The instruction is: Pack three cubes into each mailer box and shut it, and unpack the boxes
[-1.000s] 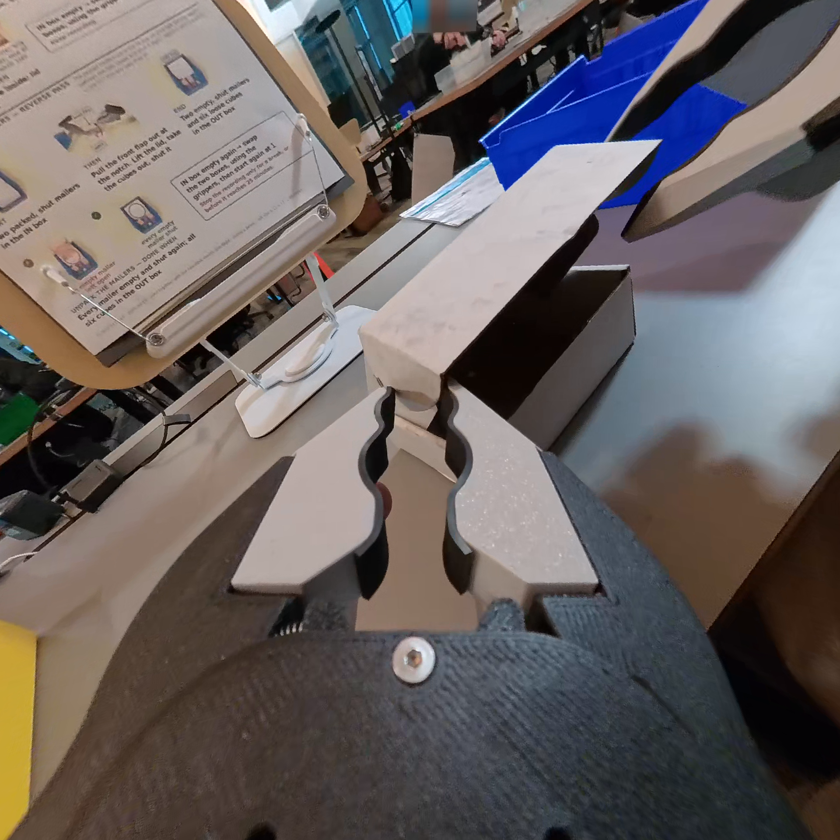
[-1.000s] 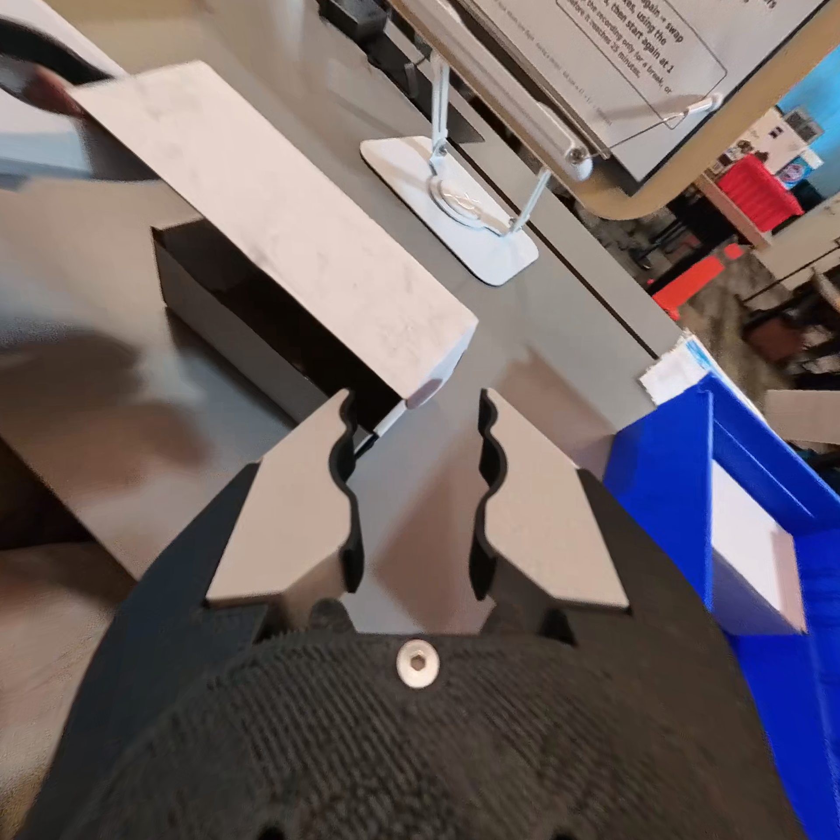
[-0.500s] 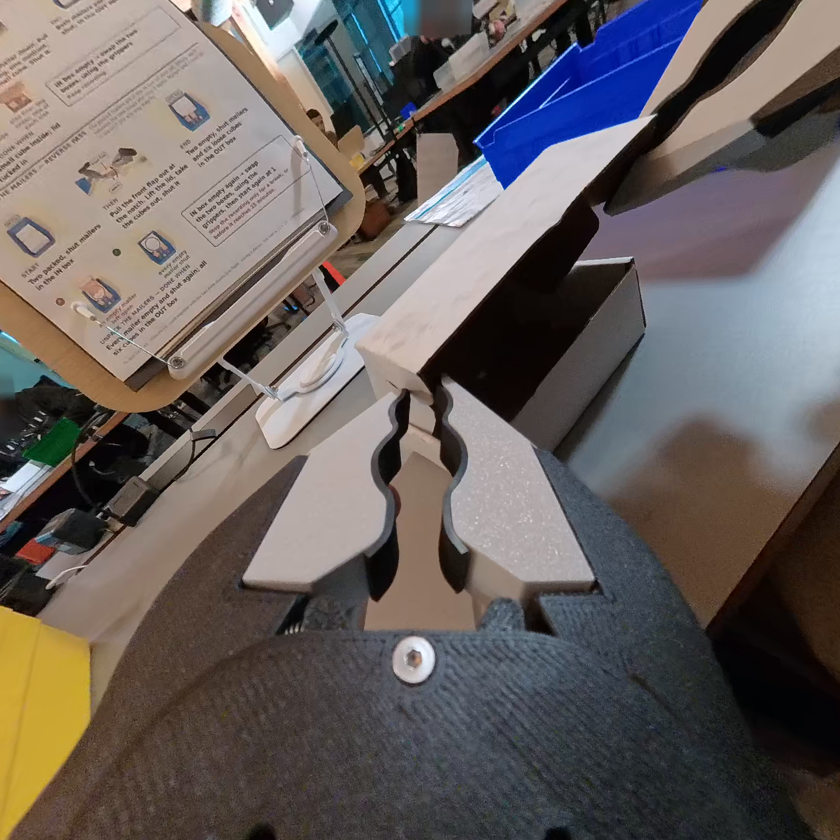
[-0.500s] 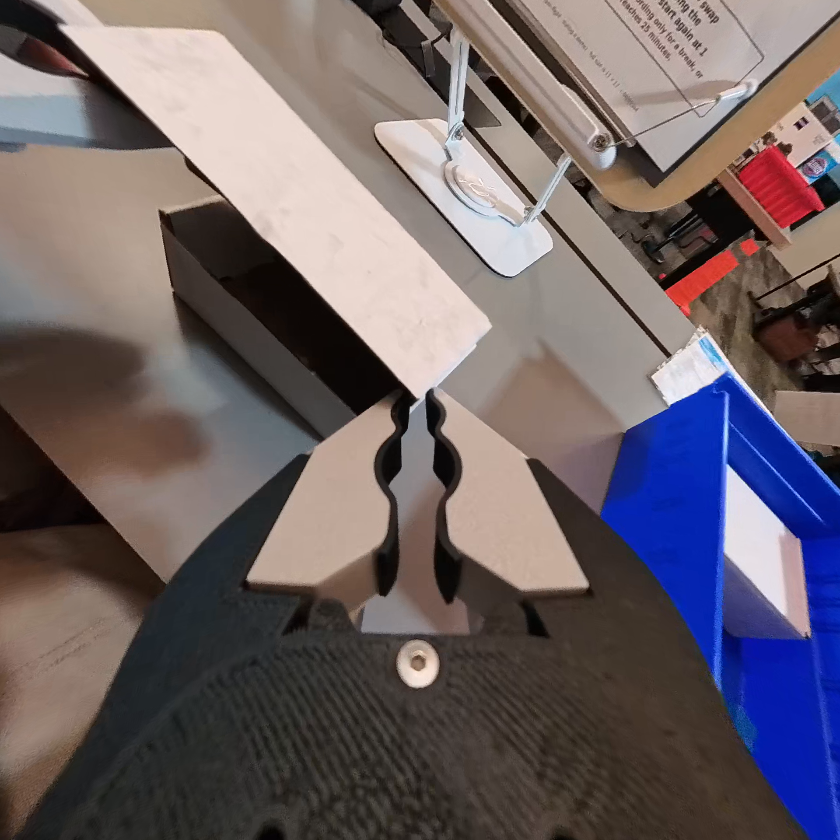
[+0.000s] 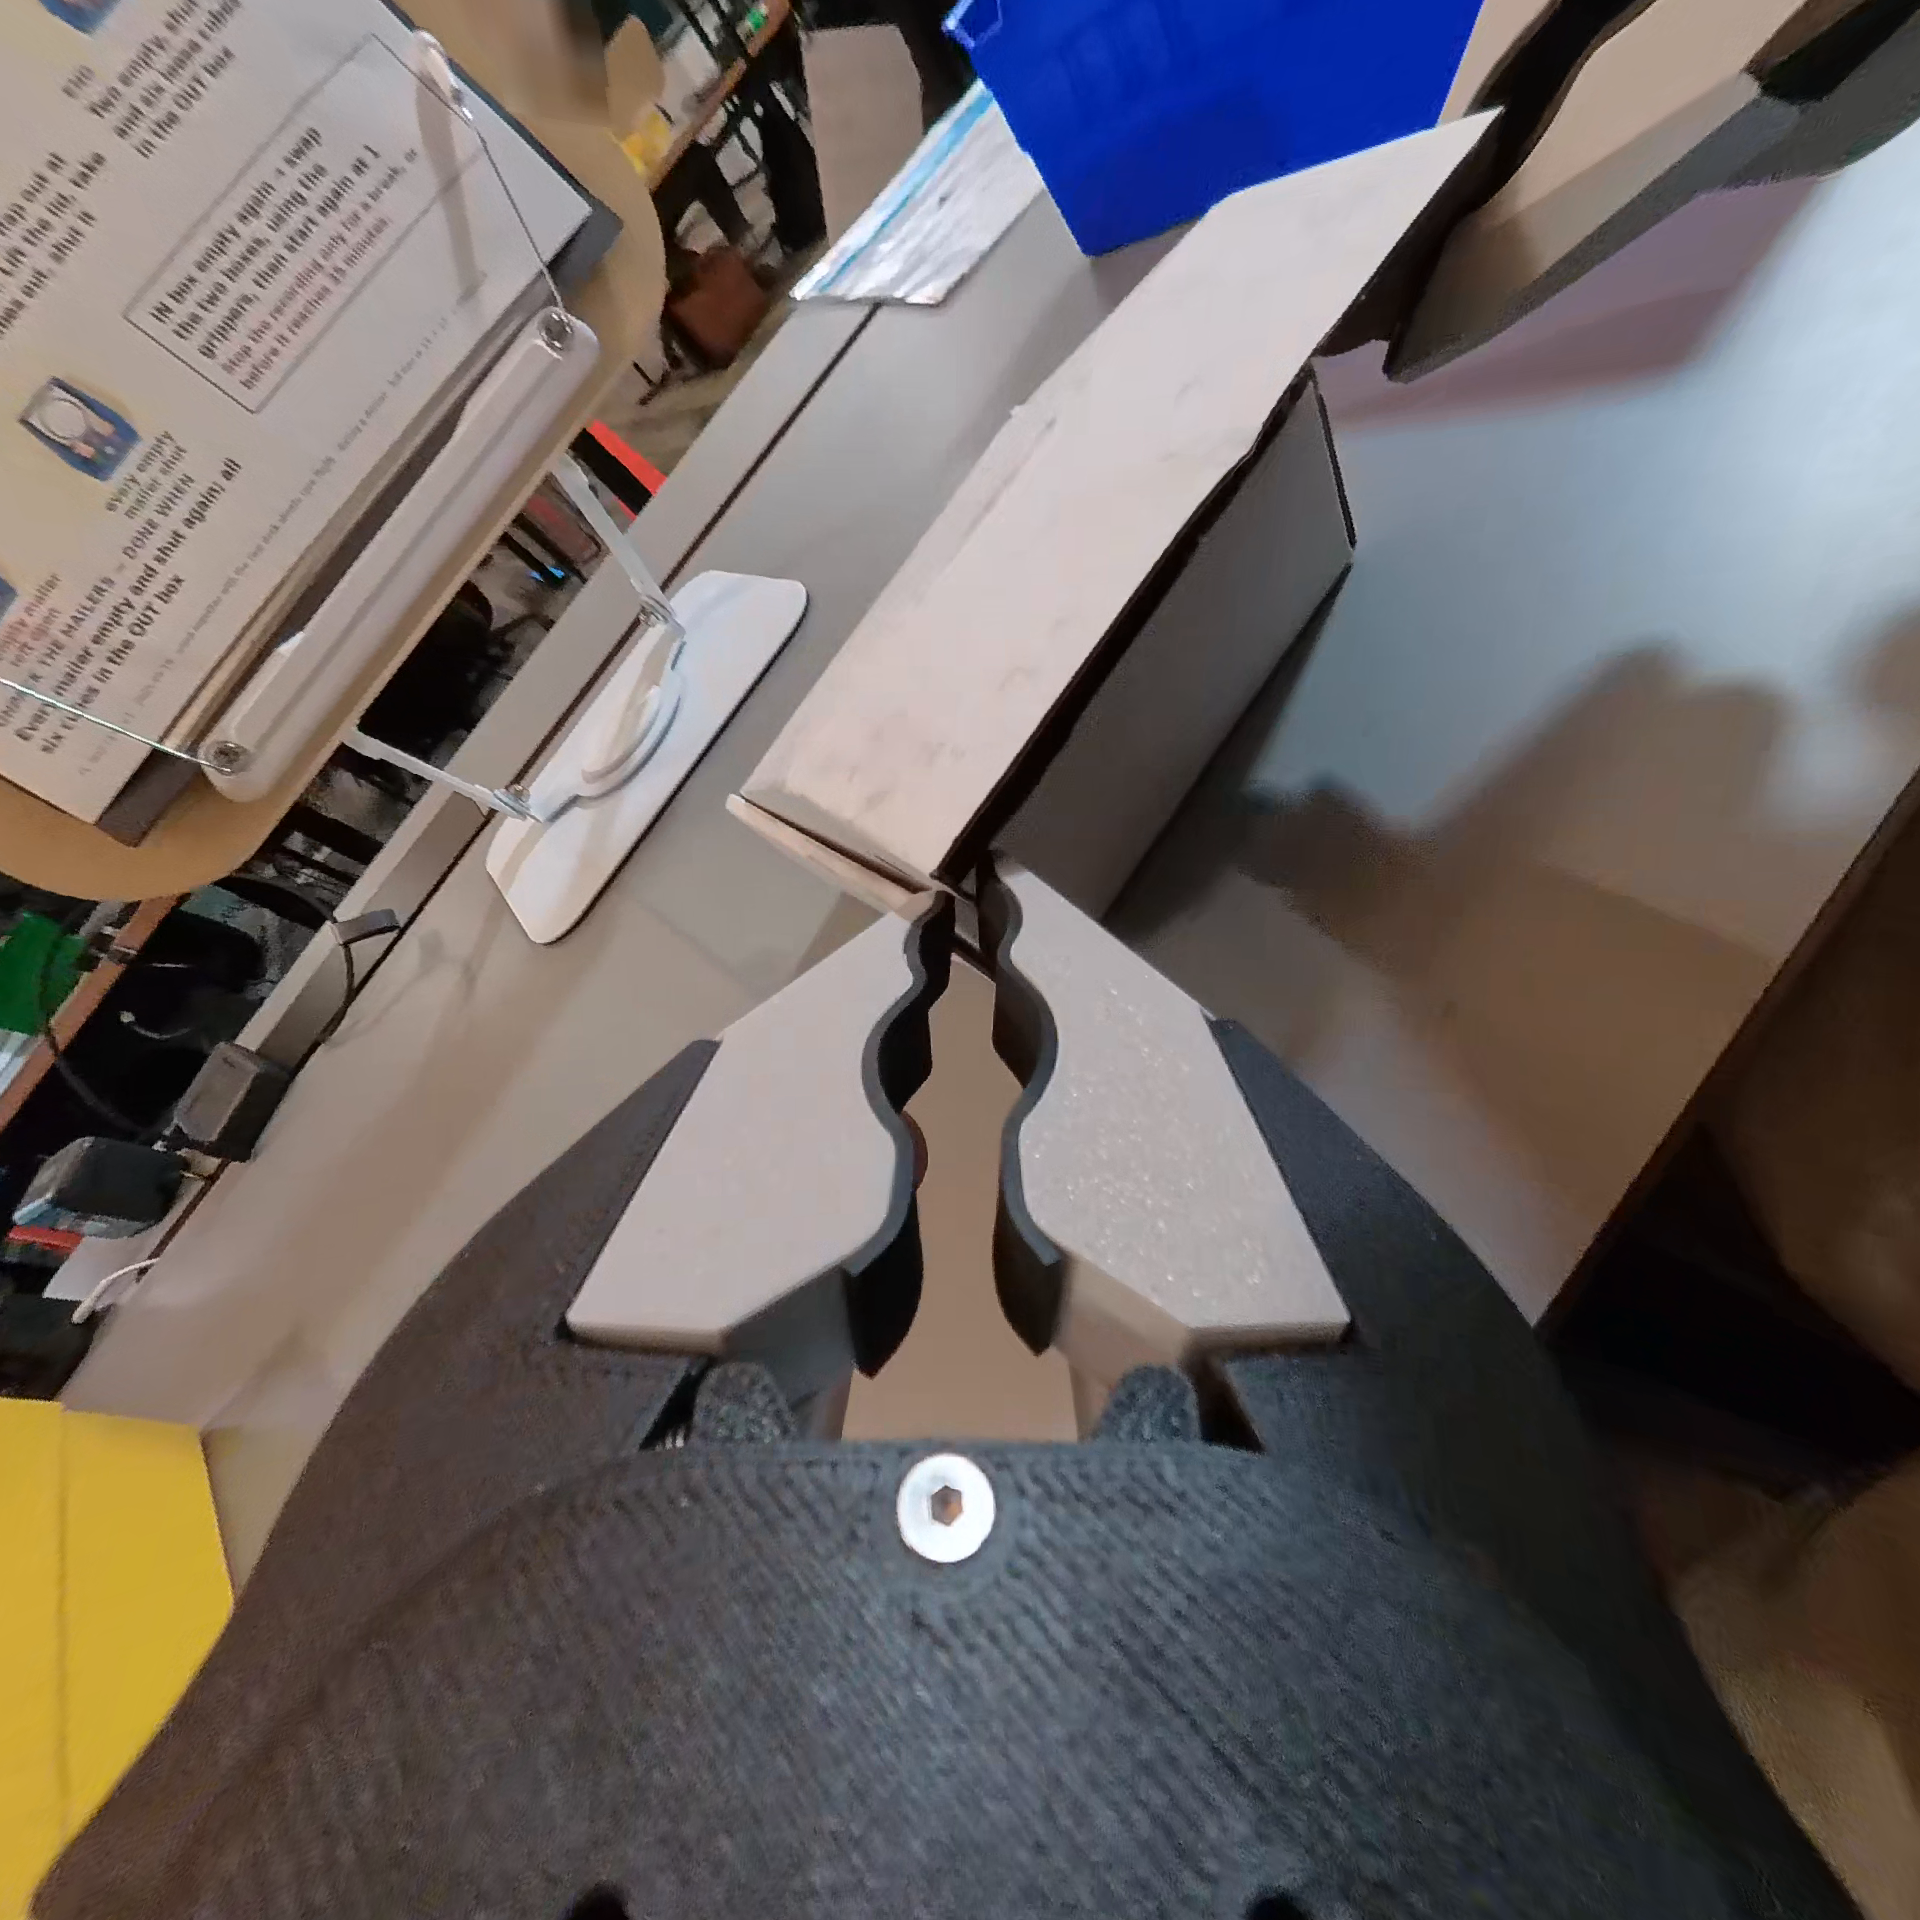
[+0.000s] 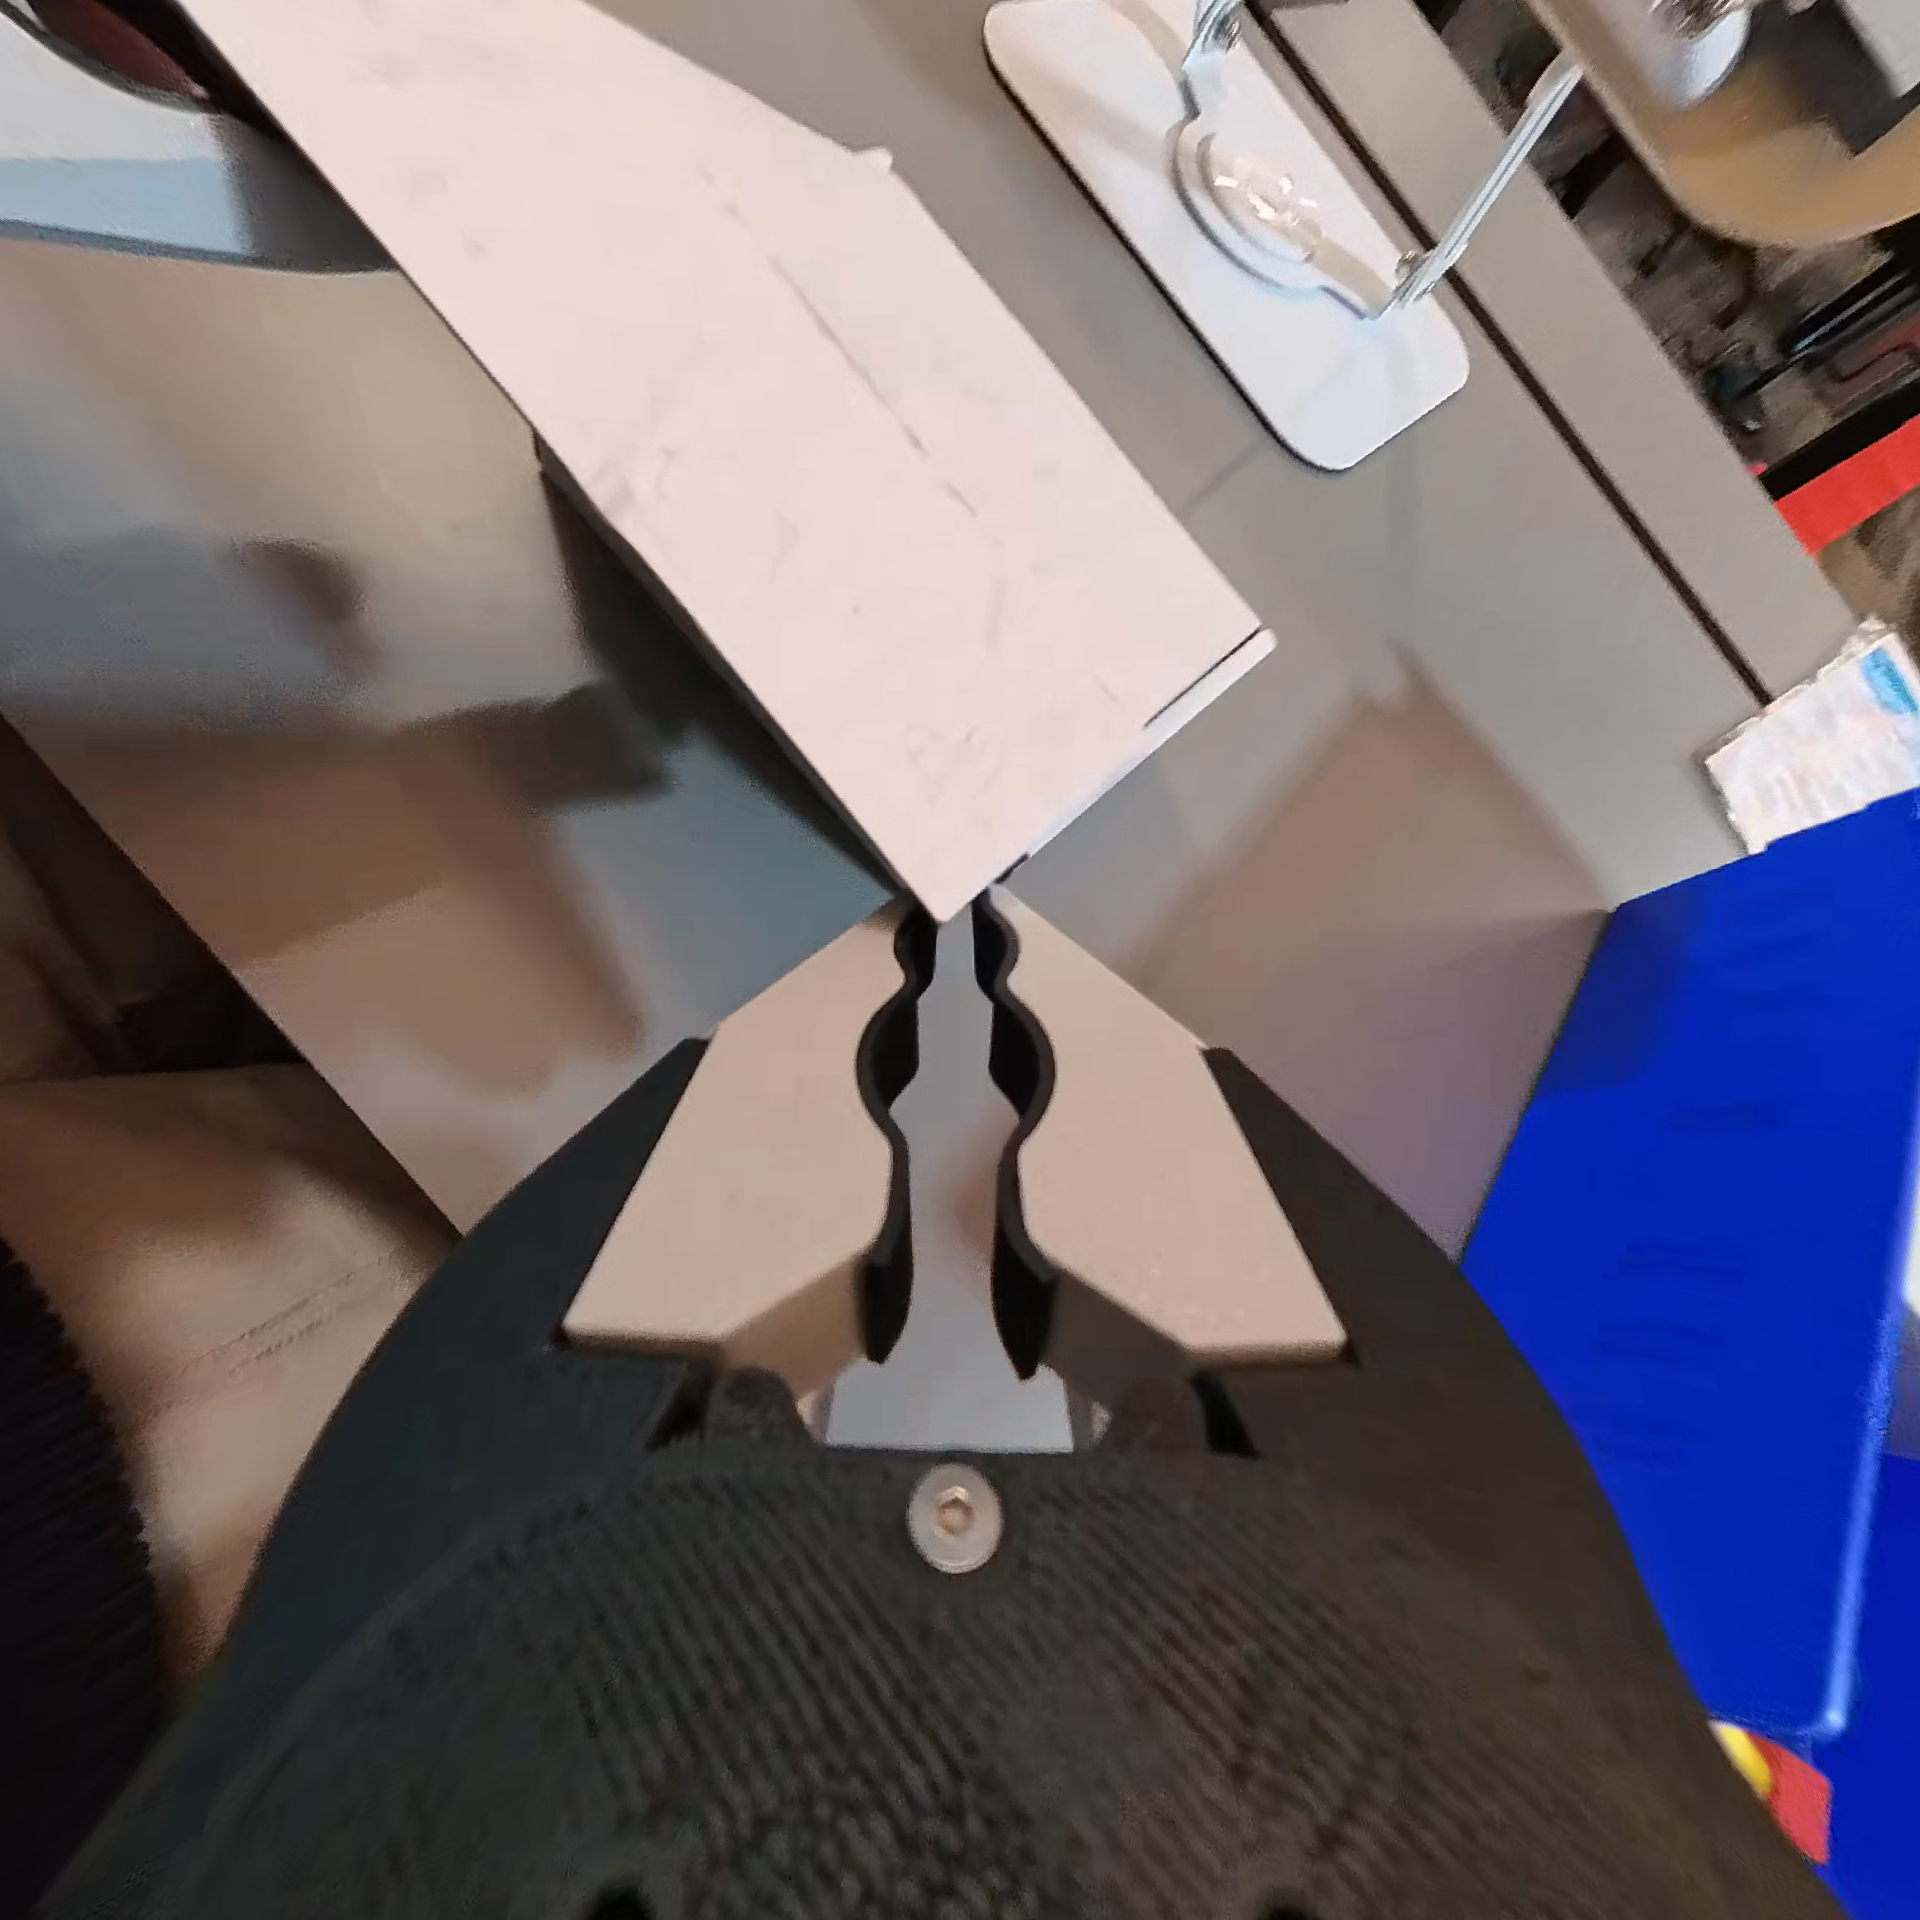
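Observation:
A white mailer box (image 5: 1205, 665) stands on the grey table, its lid (image 5: 1091, 499) lowered almost flat onto it. My left gripper (image 5: 966, 920) is shut on the lid's near corner flap. My right gripper (image 6: 948, 920) is shut on the lid's opposite corner; it also shows in the left wrist view (image 5: 1662, 177) at the top right. In the right wrist view the lid (image 6: 790, 416) covers the dark box side (image 6: 717, 748). The inside of the box is hidden and I see no cubes in it.
A document stand with an instruction sheet (image 5: 260, 343) and a white base (image 5: 644, 748) stands behind the box. A blue bin (image 6: 1714, 1247) sits to the right. A yellow bin (image 5: 94, 1621) is at the left. The table's front edge (image 5: 1714, 1039) is close. One gripper's finger ends stand about 15 cm off the other's.
The right gripper has closed on the lid's corner. Both grippers have brought the lid down from half open to almost flat on the box.

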`<action>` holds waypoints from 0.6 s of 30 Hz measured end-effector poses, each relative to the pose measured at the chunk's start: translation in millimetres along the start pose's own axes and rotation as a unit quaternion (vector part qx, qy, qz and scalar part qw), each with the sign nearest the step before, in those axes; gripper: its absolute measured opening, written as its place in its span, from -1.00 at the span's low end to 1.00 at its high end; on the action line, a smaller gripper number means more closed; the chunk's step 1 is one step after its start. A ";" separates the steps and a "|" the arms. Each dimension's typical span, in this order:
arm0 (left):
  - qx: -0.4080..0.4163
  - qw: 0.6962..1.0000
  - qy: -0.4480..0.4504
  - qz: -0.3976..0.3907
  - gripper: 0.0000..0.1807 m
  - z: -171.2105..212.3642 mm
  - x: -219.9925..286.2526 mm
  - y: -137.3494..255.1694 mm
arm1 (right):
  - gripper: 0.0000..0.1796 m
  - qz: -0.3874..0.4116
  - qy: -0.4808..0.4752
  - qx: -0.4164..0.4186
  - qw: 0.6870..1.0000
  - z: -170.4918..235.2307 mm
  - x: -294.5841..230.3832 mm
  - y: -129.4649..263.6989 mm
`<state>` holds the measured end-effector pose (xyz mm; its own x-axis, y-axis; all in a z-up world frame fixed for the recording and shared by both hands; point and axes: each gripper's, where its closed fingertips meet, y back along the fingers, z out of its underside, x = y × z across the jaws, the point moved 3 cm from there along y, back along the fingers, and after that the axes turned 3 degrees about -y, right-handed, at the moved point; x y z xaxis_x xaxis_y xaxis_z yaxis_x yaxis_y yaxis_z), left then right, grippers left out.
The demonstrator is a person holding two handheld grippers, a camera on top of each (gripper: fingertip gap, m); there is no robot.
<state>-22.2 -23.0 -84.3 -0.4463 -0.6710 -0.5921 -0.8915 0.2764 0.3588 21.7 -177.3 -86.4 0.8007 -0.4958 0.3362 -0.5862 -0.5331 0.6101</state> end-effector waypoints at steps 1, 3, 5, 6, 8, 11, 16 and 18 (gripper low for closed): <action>-0.006 1.000 0.000 0.005 -0.98 1.2 1.8 -0.6 | -0.94 -0.005 -0.002 -0.007 1.000 2.5 -1.0 -1.5; -0.020 1.000 -0.002 0.016 -0.99 4.4 5.9 -1.9 | -0.95 -0.011 -0.004 -0.020 1.000 7.2 -2.3 -4.3; -0.028 0.999 -0.005 0.020 -0.99 6.8 8.5 -3.3 | -0.95 -0.017 -0.007 -0.027 0.999 10.0 -3.0 -6.1; -0.032 0.999 -0.007 0.022 -0.99 8.0 9.7 -4.0 | -0.95 -0.020 -0.010 -0.029 0.999 11.0 -3.2 -6.7; -0.035 0.999 -0.010 0.026 -0.99 9.9 11.5 -4.9 | -0.96 -0.028 -0.018 -0.033 0.999 13.0 -4.0 -8.0; -0.036 0.999 -0.013 0.027 -1.00 9.9 12.6 -5.2 | -0.97 -0.040 -0.032 -0.034 0.998 15.1 -4.5 -9.3; -0.037 0.999 -0.028 0.025 -1.00 8.6 14.9 -5.5 | -0.97 -0.054 -0.052 -0.030 0.997 16.2 -2.8 -10.4; -0.032 0.999 -0.036 0.025 -1.00 6.3 15.8 -4.2 | -0.97 -0.057 -0.052 -0.028 0.997 16.5 -1.4 -10.5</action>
<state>-26.0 -30.5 -99.7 -0.4957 -0.6063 -0.6218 -0.8628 0.2618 0.4325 24.7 -182.4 -105.1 0.8424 -0.5048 0.1885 -0.4828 -0.5518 0.6800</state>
